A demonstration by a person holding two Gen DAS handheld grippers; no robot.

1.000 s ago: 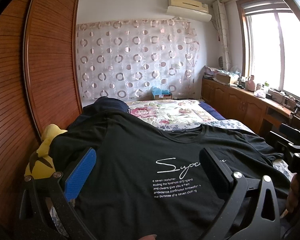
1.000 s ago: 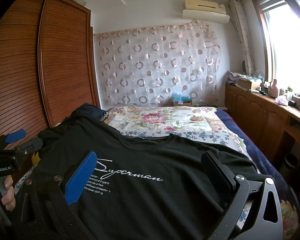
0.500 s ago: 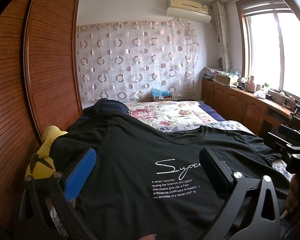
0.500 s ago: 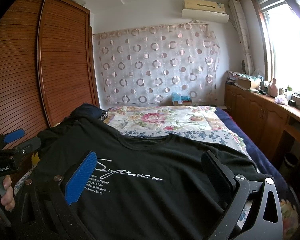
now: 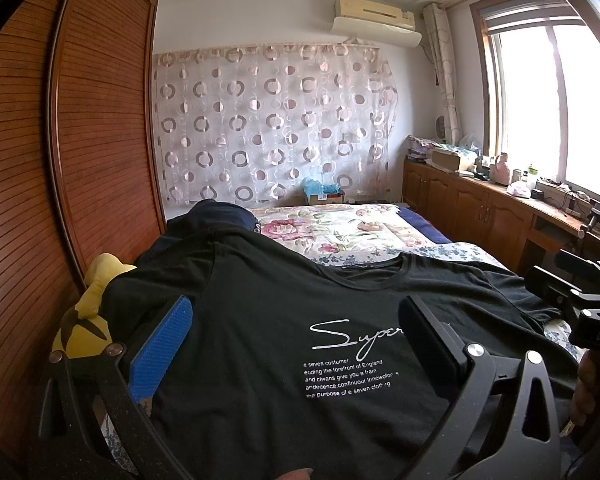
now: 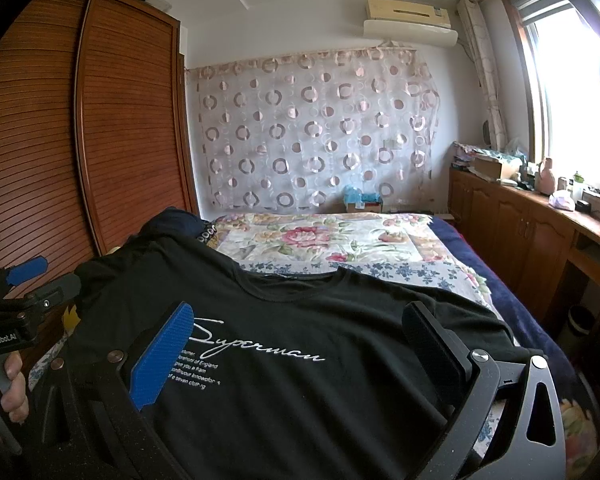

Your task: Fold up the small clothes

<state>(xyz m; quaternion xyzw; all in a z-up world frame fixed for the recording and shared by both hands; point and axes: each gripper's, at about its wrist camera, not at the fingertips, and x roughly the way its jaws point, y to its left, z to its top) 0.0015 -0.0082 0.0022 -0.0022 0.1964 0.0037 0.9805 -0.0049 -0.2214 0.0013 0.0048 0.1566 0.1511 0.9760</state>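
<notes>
A black T-shirt with white "Superman" lettering lies spread front-up on the bed, its collar toward the far end; the right wrist view shows the same T-shirt. My left gripper hovers open over the shirt's left half, its fingers wide apart with nothing between them. My right gripper hovers open over the right half, also holding nothing. In each view the other gripper shows at the edge, held by a hand: the right gripper and the left gripper.
The bed has a floral cover. A yellow plush toy sits by the shirt's left sleeve against the wooden wardrobe. Dark clothes are piled beyond the shirt. Wooden cabinets run along the right under the window.
</notes>
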